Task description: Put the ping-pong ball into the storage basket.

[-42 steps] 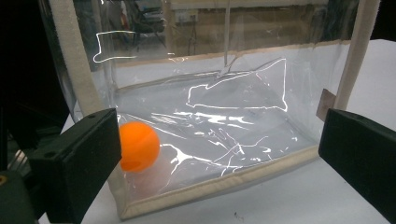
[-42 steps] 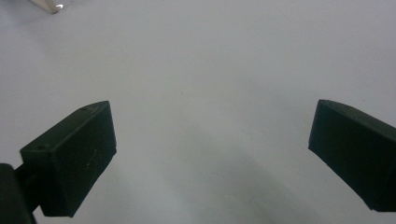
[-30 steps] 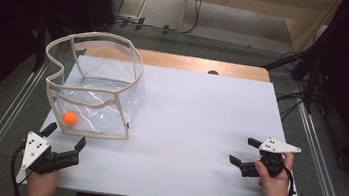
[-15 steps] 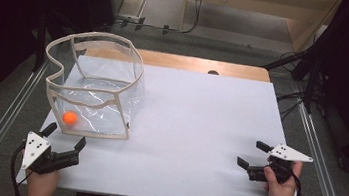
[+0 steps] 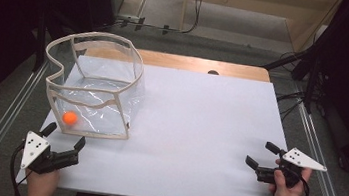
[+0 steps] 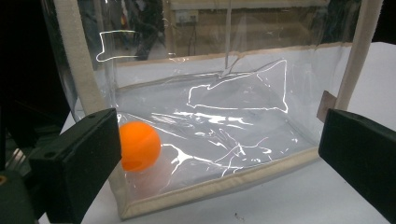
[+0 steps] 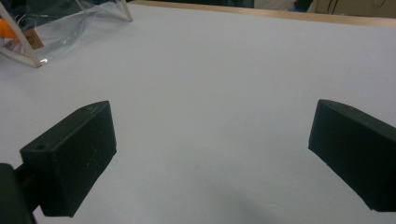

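Jaws of the left gripper (image 5: 64,137) stood wide apart and held nothing; in the left gripper view the two black jaws framed the near wall of the clear bag (image 6: 205,116) without touching it. The right gripper (image 5: 262,158) was likewise spread and empty, its jaws over bare white table top (image 7: 224,84) at the near right corner.

Directly ahead of the left jaws, past the cream-edged lower seam, the orange ball (image 6: 139,145) rested on the floor of the bag, in the corner nearest that gripper. In the high view the ball (image 5: 70,117) lay just beyond the left jaws, with the plastic wall between them. It showed slightly to the left jaw's side in the left gripper view, not centred in the gap.

The bag (image 5: 94,88) stood upright on the left half of the table (image 5: 198,131), mouth open upward, its rim bowed out of shape. Its longer run went away from the person, toward the far edge.

The left gripper was plainly the nearer; the right was well apart, across the table's width. Judgement: the ball could not be taken through the wall, so any reach would have to rise over the rim and come down from above into the near corner. The soft rim might fold or the bag tip if nudged.
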